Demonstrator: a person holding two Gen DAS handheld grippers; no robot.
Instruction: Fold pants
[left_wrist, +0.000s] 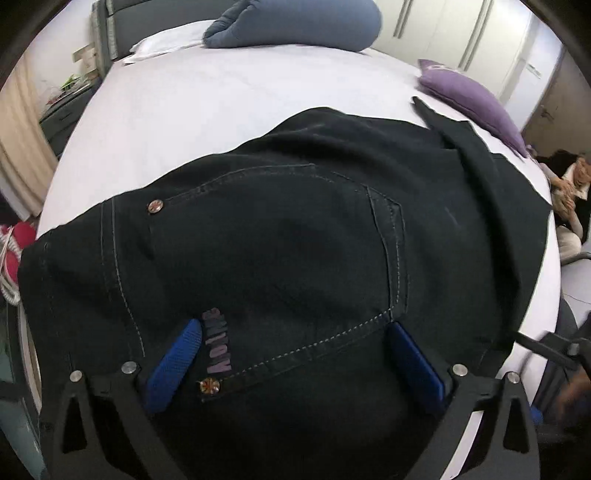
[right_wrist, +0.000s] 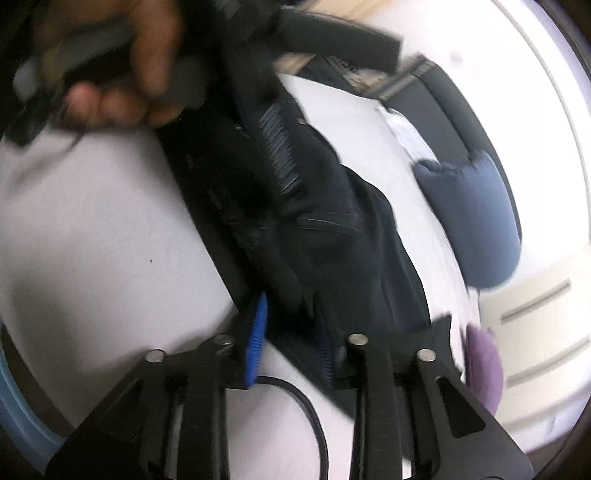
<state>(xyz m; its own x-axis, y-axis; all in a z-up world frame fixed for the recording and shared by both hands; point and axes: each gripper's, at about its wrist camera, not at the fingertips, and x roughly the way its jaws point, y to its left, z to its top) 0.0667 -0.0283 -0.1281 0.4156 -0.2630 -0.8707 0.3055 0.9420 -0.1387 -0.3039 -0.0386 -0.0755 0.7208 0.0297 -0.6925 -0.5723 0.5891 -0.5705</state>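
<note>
Left wrist view: a pink-grey printed label (left_wrist: 218, 341) runs along the back pocket (left_wrist: 280, 258) of the black jeans (left_wrist: 295, 229), just beside the left blue pad; its letters are too distorted to read with certainty. Two copper rivets (left_wrist: 155, 206) mark the pocket corners, and pale stitching outlines the pocket. The left gripper (left_wrist: 291, 354) hangs over the pocket with its blue pads (left_wrist: 177, 354) spread wide and nothing pinched between them.

The jeans lie on a white bed sheet (left_wrist: 207, 103), covering most of the near part of the mattress and reaching its near edge. A grey-blue rolled pillow (left_wrist: 295, 24) and a white pillow (left_wrist: 166, 40) sit at the far end against a dark headboard (left_wrist: 147, 22); a purple cushion (left_wrist: 469, 99) lies at the right edge, close to the jeans. White wardrobe doors (left_wrist: 443, 33) stand beyond, a nightstand (left_wrist: 62, 114) and a beige curtain (left_wrist: 18, 140) to the left. The sheet between the jeans and the pillows is bare.

Right wrist view, blurred: the right gripper (right_wrist: 291, 332) has its jaws partly apart, with a fold of the dark jeans (right_wrist: 332, 229) lying between the pads; whether they press on the fabric I cannot tell. A hand (right_wrist: 122, 74) grips the other tool's handle at upper left. Bare sheet (right_wrist: 92, 229) spreads to the left of the cloth.
</note>
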